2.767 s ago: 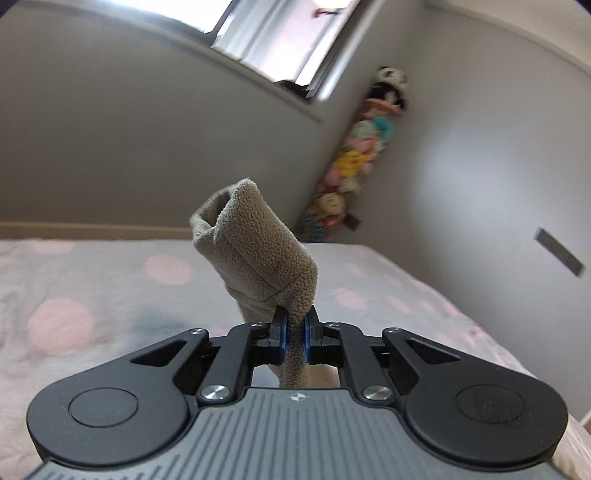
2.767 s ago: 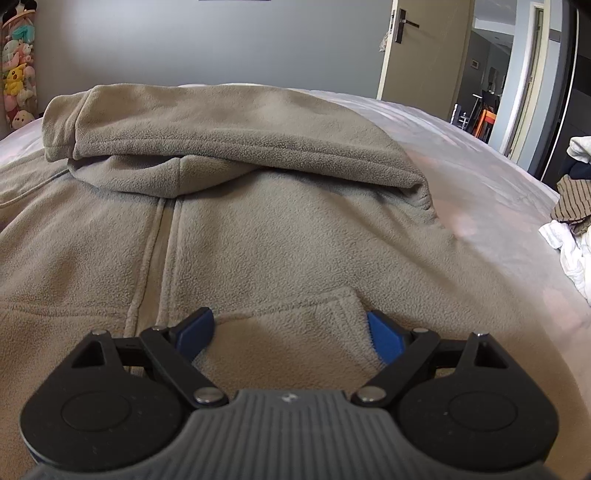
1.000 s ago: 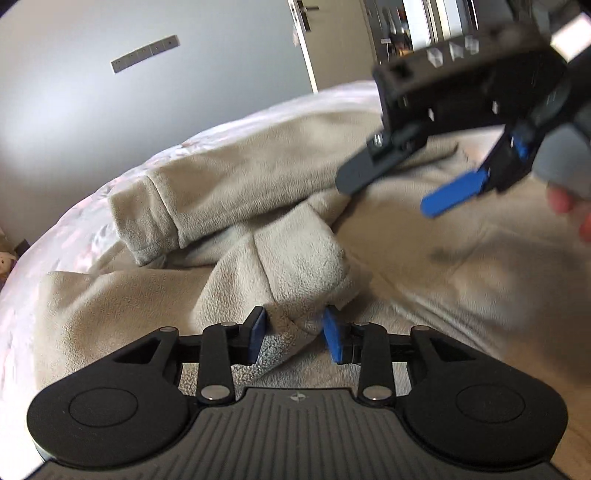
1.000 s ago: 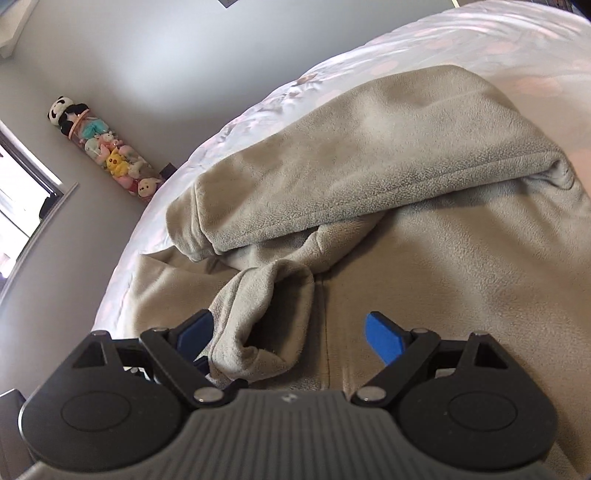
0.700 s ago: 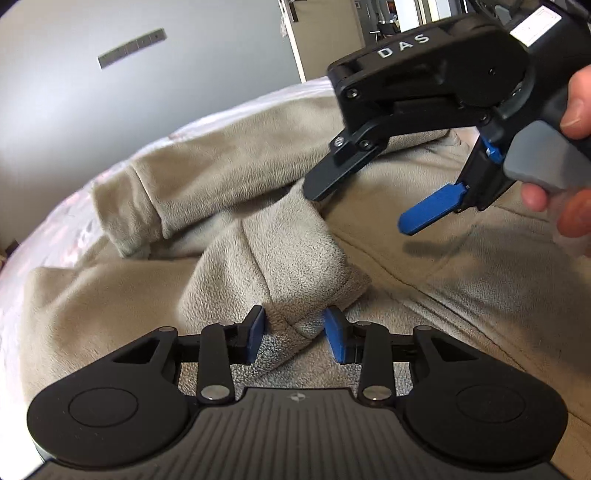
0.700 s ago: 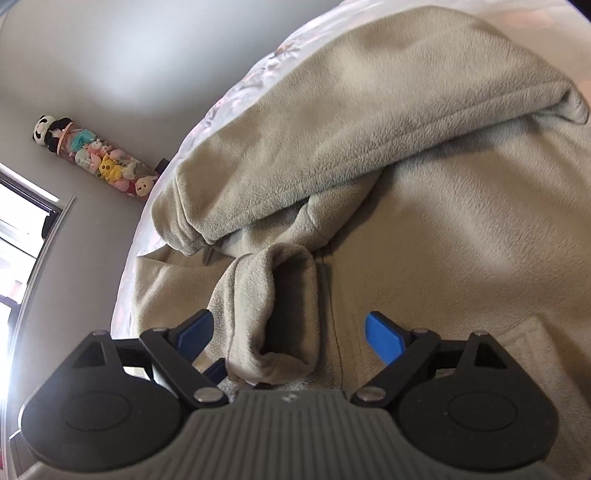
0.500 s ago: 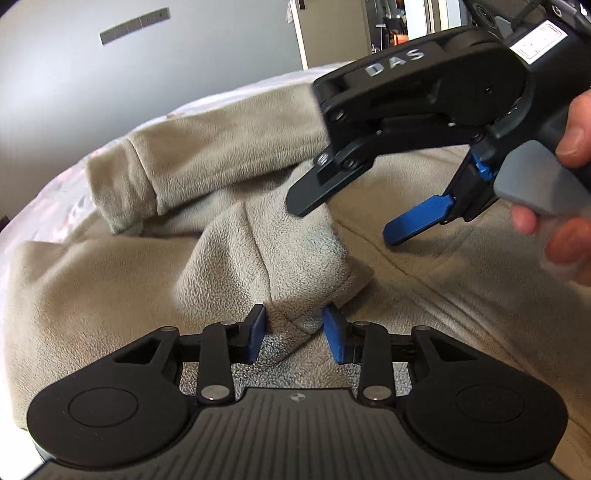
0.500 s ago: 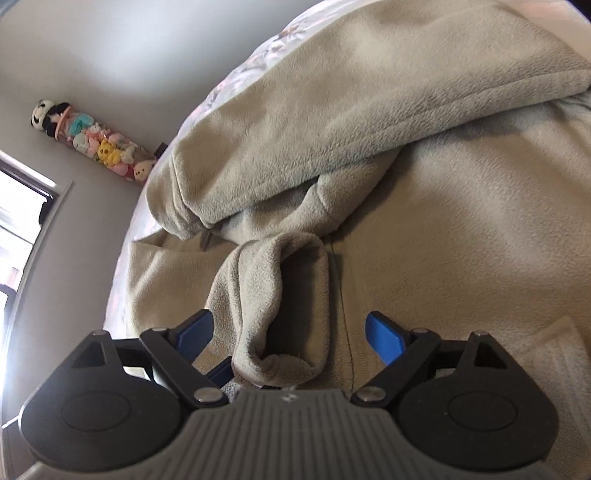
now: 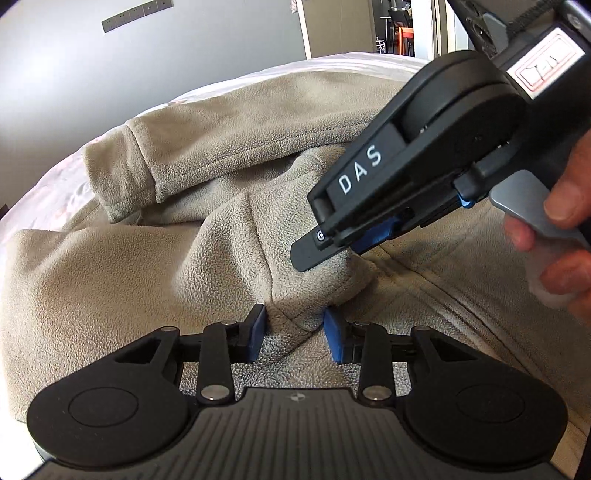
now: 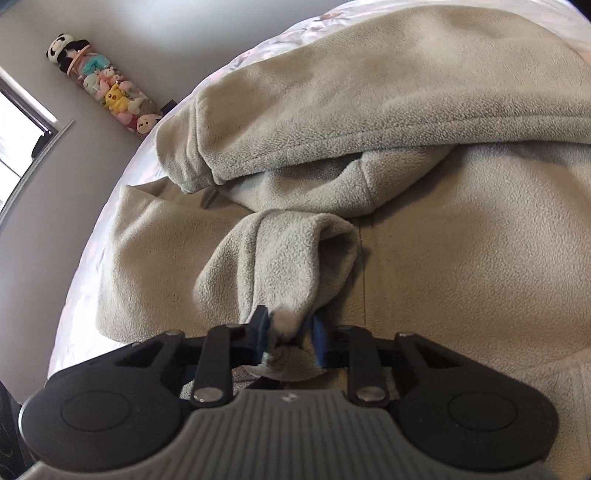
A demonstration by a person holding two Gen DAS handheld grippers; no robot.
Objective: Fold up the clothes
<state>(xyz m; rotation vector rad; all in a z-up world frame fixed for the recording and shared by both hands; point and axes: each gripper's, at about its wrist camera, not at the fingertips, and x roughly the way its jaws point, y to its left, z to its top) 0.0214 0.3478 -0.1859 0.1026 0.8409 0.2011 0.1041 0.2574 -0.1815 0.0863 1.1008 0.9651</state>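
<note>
A beige fleece hooded jacket (image 9: 92, 277) lies front up on the bed, its hood (image 10: 369, 92) folded over at the far side. One sleeve is laid across the chest, and its cuff (image 9: 295, 266) points at me. My left gripper (image 9: 295, 332) is open, and the cuff's end rests loosely between its blue pads. My right gripper (image 10: 290, 332) is closing, and its pads pinch a bunch of the same cuff (image 10: 280, 266). In the left wrist view that right gripper (image 9: 332, 251) reaches in from the upper right, just beyond my left one.
A person's hand (image 9: 554, 240) holds the right gripper's trigger. The pale pink-spotted bed sheet (image 9: 44, 192) shows around the jacket. A column of plush toys (image 10: 107, 92) stands in the room's corner beside a window (image 10: 14, 129). A doorway (image 9: 399, 29) opens behind the bed.
The right gripper came down over the cuff, and its jaws went from wide apart to pinched on the fabric. The left gripper stayed nearly still with the same gap.
</note>
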